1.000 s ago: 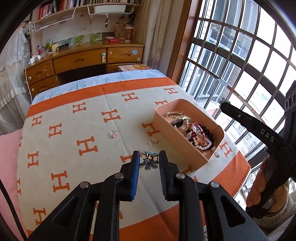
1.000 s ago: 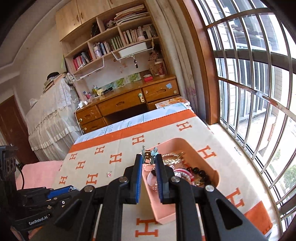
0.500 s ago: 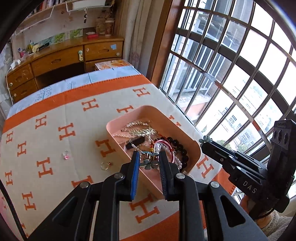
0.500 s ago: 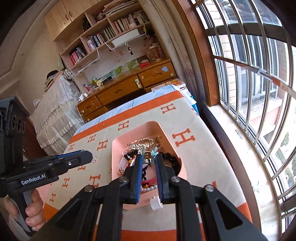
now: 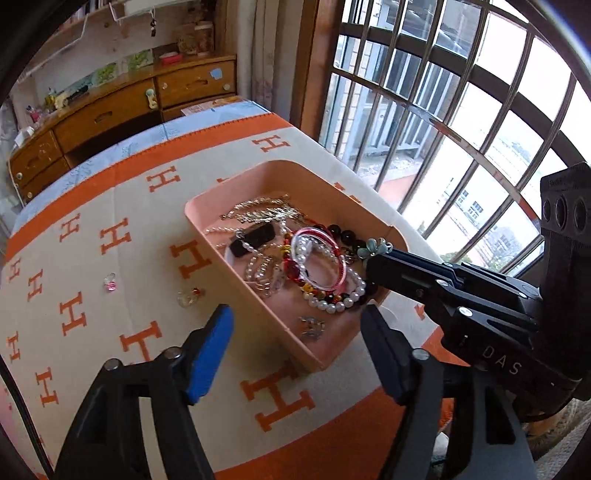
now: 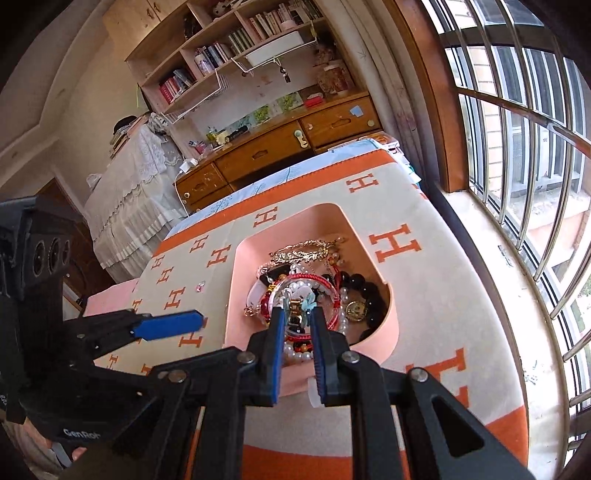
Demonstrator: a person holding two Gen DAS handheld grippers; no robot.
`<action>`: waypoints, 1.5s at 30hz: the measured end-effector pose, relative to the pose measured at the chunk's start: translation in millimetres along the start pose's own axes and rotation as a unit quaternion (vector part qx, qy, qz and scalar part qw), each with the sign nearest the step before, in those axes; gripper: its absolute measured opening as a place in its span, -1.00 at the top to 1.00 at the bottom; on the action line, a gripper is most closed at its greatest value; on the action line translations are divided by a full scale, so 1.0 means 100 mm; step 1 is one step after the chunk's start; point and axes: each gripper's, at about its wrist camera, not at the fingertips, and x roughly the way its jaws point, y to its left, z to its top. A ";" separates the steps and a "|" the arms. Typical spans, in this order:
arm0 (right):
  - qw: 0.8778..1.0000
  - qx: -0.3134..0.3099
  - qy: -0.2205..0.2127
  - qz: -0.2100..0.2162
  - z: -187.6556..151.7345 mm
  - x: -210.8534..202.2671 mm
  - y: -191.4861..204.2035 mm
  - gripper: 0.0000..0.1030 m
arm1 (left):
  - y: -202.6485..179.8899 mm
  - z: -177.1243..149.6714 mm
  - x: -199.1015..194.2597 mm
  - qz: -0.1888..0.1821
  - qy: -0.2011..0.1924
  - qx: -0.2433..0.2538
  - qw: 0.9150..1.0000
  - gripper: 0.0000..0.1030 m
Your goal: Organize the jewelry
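Note:
A pink tray (image 5: 207,218) on the orange-and-cream H-pattern cloth holds several bracelets, chains and pearl strands (image 5: 317,266). My left gripper (image 5: 295,314) is open and empty above the tray's near corner; a small silver brooch (image 5: 312,326) lies in the tray below it. My right gripper (image 6: 297,314) is shut on a small light-blue flower piece (image 6: 308,301) and holds it over the tray (image 6: 380,328); it also shows in the left wrist view (image 5: 373,249). Two small rings, one pink (image 5: 110,282) and one clear (image 5: 188,295), lie on the cloth left of the tray.
The table edge runs close to a barred window (image 5: 461,122) on the right. A wooden desk with drawers (image 5: 110,110) stands beyond the far end. Bookshelves (image 6: 240,33) hang above it. A white-covered piece of furniture (image 6: 129,192) stands to the left.
My left gripper has opened and let its silver brooch drop into the tray. My right gripper has moved lower over the tray, still shut on the blue flower piece.

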 end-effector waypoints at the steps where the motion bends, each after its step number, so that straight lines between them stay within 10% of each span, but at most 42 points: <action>1: 1.000 -0.003 0.003 0.005 -0.01 0.01 0.01 0.72 | 0.02 -0.02 -0.04 0.009 -0.004 0.001 1.000 -0.40; 20: 0.998 -0.051 0.013 0.028 -0.08 0.04 0.47 0.50 | 0.80 -0.52 -0.46 0.076 -0.032 -0.137 0.987 -0.50; 45: 0.997 -0.076 0.027 -0.016 -0.20 0.30 1.36 0.50 | 1.44 -0.90 -1.03 0.100 -0.102 -0.158 0.977 -0.67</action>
